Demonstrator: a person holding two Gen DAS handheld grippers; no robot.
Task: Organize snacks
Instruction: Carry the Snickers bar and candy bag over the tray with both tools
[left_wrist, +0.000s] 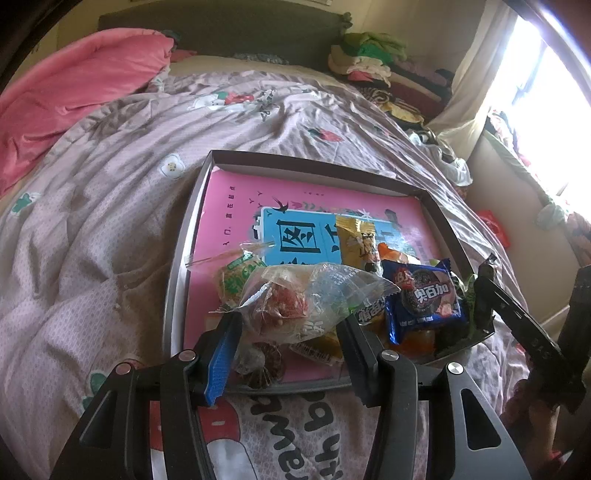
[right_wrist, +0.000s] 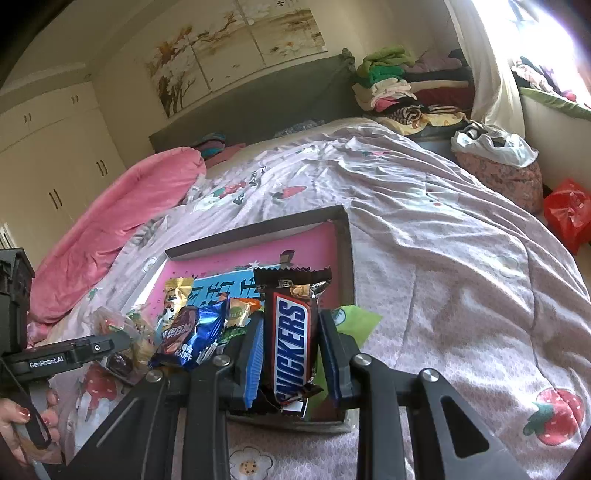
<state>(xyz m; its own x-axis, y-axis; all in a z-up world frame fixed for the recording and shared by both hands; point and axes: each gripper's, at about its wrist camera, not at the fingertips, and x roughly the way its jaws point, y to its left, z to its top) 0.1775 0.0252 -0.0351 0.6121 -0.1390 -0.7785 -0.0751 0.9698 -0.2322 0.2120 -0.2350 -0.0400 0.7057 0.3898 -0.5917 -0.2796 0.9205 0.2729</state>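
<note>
1. Left wrist view shows the left gripper (left_wrist: 288, 325) clamped on a clear plastic packet (left_wrist: 306, 295) with a reddish sweet inside, held just above the near end of the tray (left_wrist: 317, 166).
2. In the right wrist view, the right gripper (right_wrist: 291, 343) is closed on a Snickers bar (right_wrist: 293, 339), which stands upright between the blue pads over the tray's near right corner.
3. The tray lies on the bed cover (left_wrist: 92, 221). The other snacks sit piled at its near end: a blue biscuit packet (left_wrist: 424, 299), a gold wrapper (left_wrist: 356, 240) and a green-labelled sweet (left_wrist: 240, 275). Its far half is bare pink.
4. I judge the step to be sorting: both pieces are lifted from the heap and neither is yet set down.
5. Next, each piece needs its own clear spot, probably on the empty far half. That calls for lowering it flat before the jaws part, so that it does not tip back into the pile.
6. Several things are hard to read:
   - the snacks buried under the pile;
   - what lies beneath the clear packet;
   - the bar's lower end, which is behind the pads.
</note>
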